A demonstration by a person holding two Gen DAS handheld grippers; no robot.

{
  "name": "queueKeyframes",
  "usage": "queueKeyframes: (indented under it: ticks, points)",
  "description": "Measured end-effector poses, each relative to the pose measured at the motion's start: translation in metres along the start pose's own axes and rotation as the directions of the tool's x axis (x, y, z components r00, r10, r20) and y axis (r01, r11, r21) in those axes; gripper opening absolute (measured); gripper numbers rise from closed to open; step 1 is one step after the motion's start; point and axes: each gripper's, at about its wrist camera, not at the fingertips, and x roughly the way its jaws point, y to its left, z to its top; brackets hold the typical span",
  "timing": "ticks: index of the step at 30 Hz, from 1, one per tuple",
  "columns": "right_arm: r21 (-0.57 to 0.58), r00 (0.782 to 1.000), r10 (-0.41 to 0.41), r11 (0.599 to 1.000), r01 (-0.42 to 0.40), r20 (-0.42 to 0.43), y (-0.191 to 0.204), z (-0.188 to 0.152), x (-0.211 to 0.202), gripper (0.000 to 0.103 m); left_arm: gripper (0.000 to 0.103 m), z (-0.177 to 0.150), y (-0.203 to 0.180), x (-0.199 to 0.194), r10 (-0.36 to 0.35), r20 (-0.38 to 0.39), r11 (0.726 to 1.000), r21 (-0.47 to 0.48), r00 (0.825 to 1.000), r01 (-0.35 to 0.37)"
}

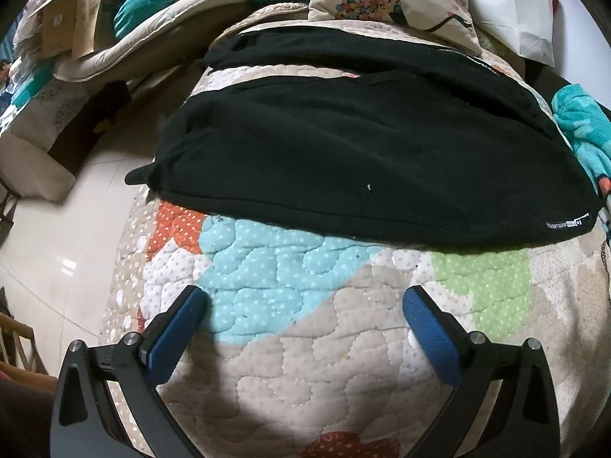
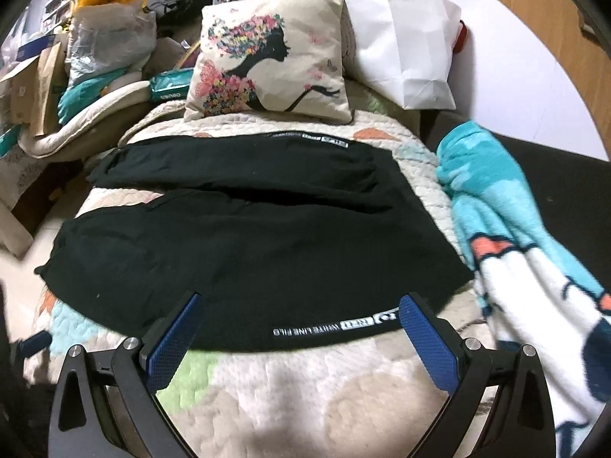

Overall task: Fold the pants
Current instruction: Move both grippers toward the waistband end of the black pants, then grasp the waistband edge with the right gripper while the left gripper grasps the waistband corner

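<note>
Black pants [image 1: 362,160] lie spread flat on a patchwork quilt [image 1: 305,362], both legs stretching to the left with a gap between them, the waist at the right. They also show in the right wrist view [image 2: 248,244], with white lettering along the near edge. My left gripper [image 1: 305,297] is open and empty, above bare quilt short of the pants' near edge. My right gripper [image 2: 299,303] is open and empty, its fingertips over the near edge of the pants by the lettering.
A floral cushion [image 2: 271,61] and a white paper bag [image 2: 404,42] stand behind the pants. A teal patterned blanket [image 2: 515,236] lies at the right. Bags and boxes [image 2: 95,38] pile up at the back left. Tiled floor [image 1: 49,236] lies left of the bed.
</note>
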Motion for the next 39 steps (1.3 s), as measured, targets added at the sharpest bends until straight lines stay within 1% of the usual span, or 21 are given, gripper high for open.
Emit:
queueKeyframes:
  ticks: [2,5,7,9,11,14,17,19,21,23,25,26,28,29,31,32,33,35,37,39]
  points:
    - [-0.003,1.000,0.001,1.000,-0.001,0.002,0.000,-0.003,-0.008,0.103,0.103,0.004,0.000,0.000,0.003,-0.027,1.000,-0.004,1.000,-0.003]
    - [-0.016,1.000,0.003,1.000,-0.002,0.007,0.004,-0.005,-0.023,0.103,0.103,0.004,0.001,-0.005,-0.016,-0.057,1.000,0.003,0.998,0.016]
    - [-0.033,1.000,0.002,0.999,-0.001,0.027,0.008,-0.004,-0.038,0.103,0.103,0.004,0.002,-0.009,-0.038,-0.059,0.999,-0.011,0.998,0.038]
    - [-0.053,0.998,-0.002,0.999,0.005,0.060,0.011,-0.001,-0.056,0.103,0.103,0.006,0.005,-0.017,-0.073,-0.045,0.997,-0.034,0.996,0.072]
    - [-0.073,0.995,-0.015,0.997,0.022,0.102,0.012,0.004,-0.075,0.103,0.102,0.010,0.008,-0.029,-0.102,-0.006,0.993,-0.053,0.995,0.101]
    - [-0.086,0.986,-0.036,0.995,0.051,0.161,0.011,0.014,-0.101,0.103,0.102,0.015,0.008,-0.055,-0.088,0.111,0.995,-0.040,0.990,0.093]
    - [-0.073,0.982,-0.012,0.997,0.026,0.189,0.008,0.034,-0.117,0.103,0.102,0.016,0.006,-0.075,-0.039,0.221,0.999,-0.012,0.974,0.042]
    - [-0.063,0.980,0.007,0.998,0.006,0.200,0.008,0.043,-0.122,0.103,0.102,0.015,0.003,-0.082,0.019,0.270,1.000,0.000,0.963,-0.019]
    - [-0.057,0.978,0.020,0.998,-0.008,0.209,0.007,0.050,-0.121,0.103,0.102,0.016,0.001,-0.085,0.038,0.298,0.999,-0.007,0.954,-0.038]
    - [-0.058,0.977,0.025,0.998,-0.013,0.212,0.009,0.054,-0.115,0.103,0.102,0.019,0.000,-0.089,0.042,0.322,0.999,-0.020,0.946,-0.038]
    - [-0.070,0.977,0.026,0.997,-0.011,0.211,0.010,0.055,-0.106,0.103,0.102,0.022,-0.001,-0.092,0.064,0.349,0.998,-0.023,0.935,-0.059]
    - [-0.078,0.978,0.027,0.997,-0.011,0.208,0.011,0.055,-0.101,0.103,0.102,0.025,-0.002,-0.091,0.076,0.352,0.997,-0.020,0.933,-0.074]
    - [-0.087,0.980,0.048,0.996,-0.031,0.192,0.007,0.058,-0.089,0.103,0.102,0.034,-0.002,-0.091,0.096,0.339,0.995,-0.007,0.936,-0.100]
    - [-0.085,0.982,0.059,0.995,-0.045,0.178,0.006,0.063,-0.081,0.103,0.102,0.039,0.000,-0.093,0.094,0.337,0.995,-0.003,0.937,-0.099]
    - [-0.070,0.986,0.084,0.995,-0.075,0.144,0.000,0.080,-0.060,0.103,0.102,0.051,0.006,-0.099,0.096,0.342,0.994,0.007,0.935,-0.105]
    - [-0.065,0.987,0.105,0.993,-0.097,0.126,-0.005,0.092,-0.048,0.103,0.102,0.060,0.008,-0.100,0.089,0.336,0.994,0.023,0.938,-0.102]
    - [-0.066,0.986,0.122,0.991,-0.115,0.111,-0.007,0.099,-0.039,0.103,0.102,0.073,0.013,-0.101,0.065,0.327,0.995,0.048,0.943,-0.085]
    - [-0.079,0.984,0.160,0.985,-0.154,0.079,-0.017,0.117,-0.015,0.103,0.102,0.092,0.019,-0.097,0.031,0.318,0.996,0.073,0.948,-0.057]
    - [-0.102,0.983,0.182,0.979,-0.177,0.037,-0.030,0.134,0.016,0.103,0.102,0.116,0.024,-0.086,0.001,0.297,0.993,0.109,0.955,-0.035]
    - [-0.128,0.984,0.179,0.976,-0.178,-0.004,-0.039,0.145,0.045,0.103,0.102,0.144,0.026,-0.065,-0.013,0.267,0.986,0.162,0.964,-0.032]
